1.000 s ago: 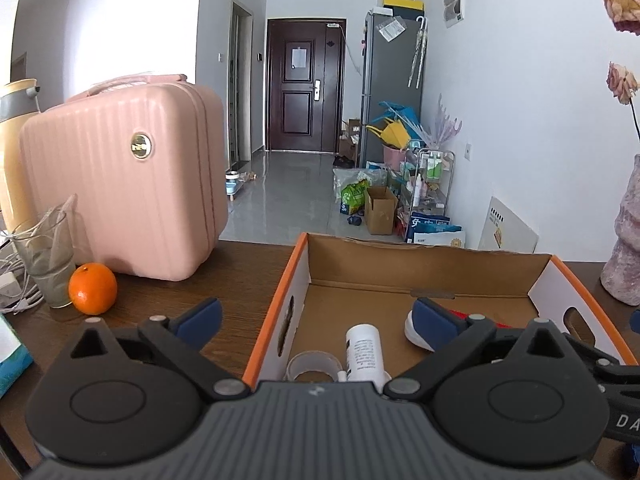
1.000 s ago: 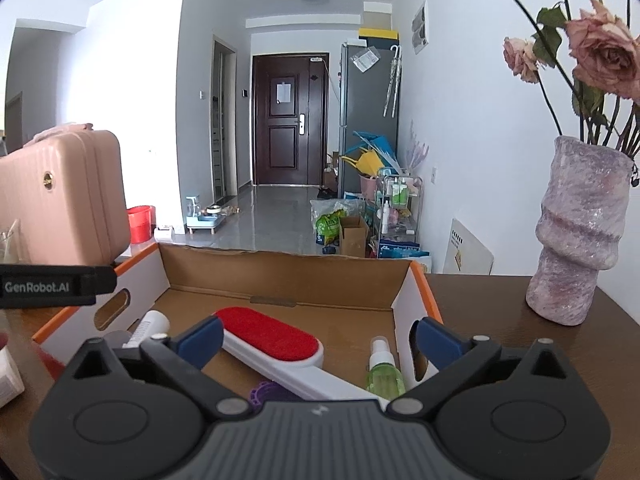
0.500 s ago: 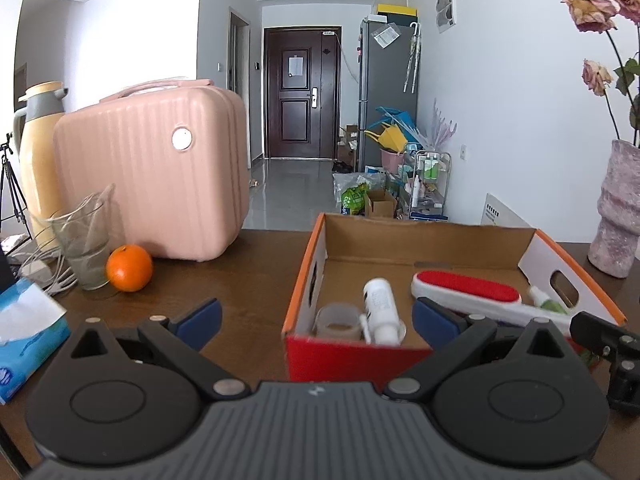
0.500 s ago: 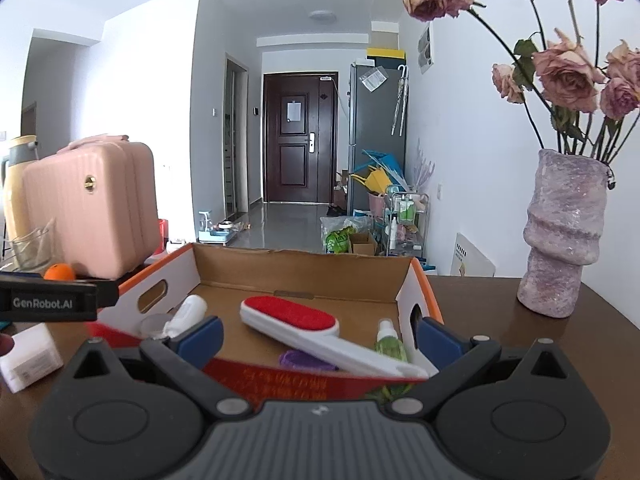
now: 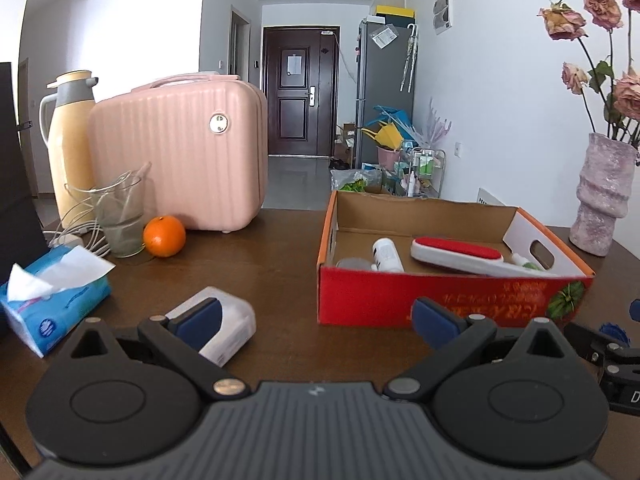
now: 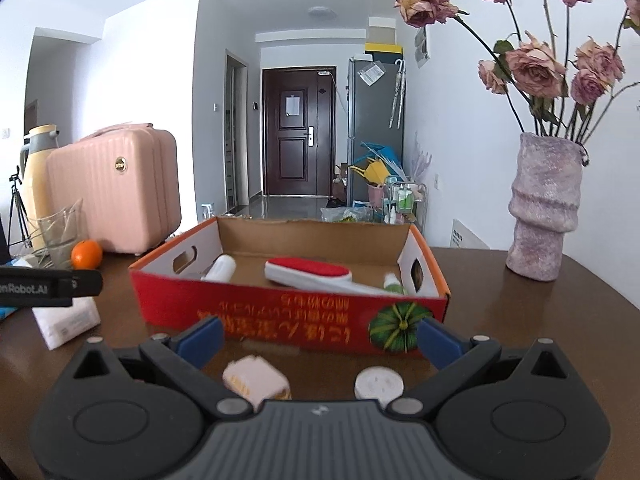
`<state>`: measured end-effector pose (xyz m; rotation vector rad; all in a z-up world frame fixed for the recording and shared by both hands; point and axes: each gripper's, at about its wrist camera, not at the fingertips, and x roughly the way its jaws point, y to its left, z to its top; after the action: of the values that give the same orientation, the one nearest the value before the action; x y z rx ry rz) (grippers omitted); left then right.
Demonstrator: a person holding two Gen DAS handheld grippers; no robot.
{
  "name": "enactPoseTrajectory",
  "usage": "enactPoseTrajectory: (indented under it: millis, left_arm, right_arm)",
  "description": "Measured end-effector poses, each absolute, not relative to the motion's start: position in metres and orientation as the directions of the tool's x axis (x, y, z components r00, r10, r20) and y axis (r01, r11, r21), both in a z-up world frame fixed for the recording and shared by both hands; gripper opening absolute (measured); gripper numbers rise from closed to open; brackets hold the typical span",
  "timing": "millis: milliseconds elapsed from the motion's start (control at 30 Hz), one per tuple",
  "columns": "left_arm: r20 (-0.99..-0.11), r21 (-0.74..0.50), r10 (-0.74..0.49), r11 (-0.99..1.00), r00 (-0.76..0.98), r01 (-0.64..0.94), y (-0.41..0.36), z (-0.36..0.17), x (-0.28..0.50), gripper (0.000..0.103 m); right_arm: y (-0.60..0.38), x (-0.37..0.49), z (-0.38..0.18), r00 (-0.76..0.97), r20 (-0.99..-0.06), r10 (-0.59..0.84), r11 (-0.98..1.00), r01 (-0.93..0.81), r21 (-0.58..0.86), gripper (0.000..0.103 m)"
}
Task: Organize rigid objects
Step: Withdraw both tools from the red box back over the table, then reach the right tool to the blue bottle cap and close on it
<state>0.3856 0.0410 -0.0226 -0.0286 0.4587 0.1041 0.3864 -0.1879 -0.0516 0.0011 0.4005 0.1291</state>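
A red cardboard box [image 5: 440, 296] [image 6: 296, 316] stands on the brown table and holds a red-and-white lint brush [image 5: 456, 254] [image 6: 308, 272], a white bottle [image 5: 386, 256] [image 6: 220, 268] and a green spray bottle [image 6: 394, 284]. My left gripper [image 5: 316, 314] is open, low over the table in front of the box's left corner; a translucent white box [image 5: 228, 330] [image 6: 66, 320] lies by its left finger. My right gripper [image 6: 320, 334] is open in front of the box. Between its fingers lie a small pale block [image 6: 256, 380] and a round white lid [image 6: 378, 384].
To the left stand a pink suitcase [image 5: 180, 152], a yellow thermos [image 5: 70, 140], a glass [image 5: 120, 216], an orange [image 5: 164, 236], cables and a blue tissue pack [image 5: 52, 304]. A purple vase with dried roses [image 6: 544, 208] stands at the right. A hallway lies beyond the table.
Both grippers have drawn back from over the box toward the table's near side. The box's red front, the translucent box, the pale block and the lid have come into view.
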Motion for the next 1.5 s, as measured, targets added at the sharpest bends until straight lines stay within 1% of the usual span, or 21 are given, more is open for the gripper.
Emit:
enactPoseTrajectory:
  millis: [267,500,800,933,1233,1400,1500]
  left_arm:
    - [-0.461,0.003,0.093,0.995,0.882,-0.103,0.048,-0.029,0.351,0.103]
    - [-0.477,-0.015,0.083,0.995,0.875,-0.102,0.053,-0.035,0.326,0.103]
    - [-0.486,-0.031,0.089,0.992,0.869,-0.119,0.061,-0.038,0.320,0.103]
    - [-0.496,-0.052,0.092,0.989,0.863,-0.136,0.068,-0.038,0.323,0.103]
    - [-0.505,-0.052,0.107,0.987,0.857,-0.154,0.073,-0.039,0.326,0.103]
    - [-0.512,-0.050,0.123,0.984,0.850,-0.172,0.075,-0.041,0.329,0.103]
    - [-0.516,-0.050,0.129,0.982,0.847,-0.181,0.077,-0.042,0.331,0.103]
  right_arm:
    - [-0.189,0.352,-0.061,0.905,-0.409,0.115,0.993,-0.113,0.029,0.103]
    - [-0.194,0.331,-0.066,0.901,-0.421,0.103,0.995,-0.090,0.050,0.103]
    - [-0.202,0.323,-0.067,0.900,-0.426,0.092,0.995,-0.070,0.066,0.103]
    - [-0.226,0.335,-0.066,0.897,-0.437,0.065,0.994,-0.019,0.108,0.103]
    - [-0.291,0.391,-0.082,0.853,-0.516,-0.082,0.982,0.159,0.105,0.102]
    - [-0.310,0.423,-0.092,0.812,-0.573,-0.107,0.979,0.185,0.080,0.095]
    - [-0.311,0.438,-0.097,0.799,-0.591,-0.110,0.980,0.186,0.070,0.095]
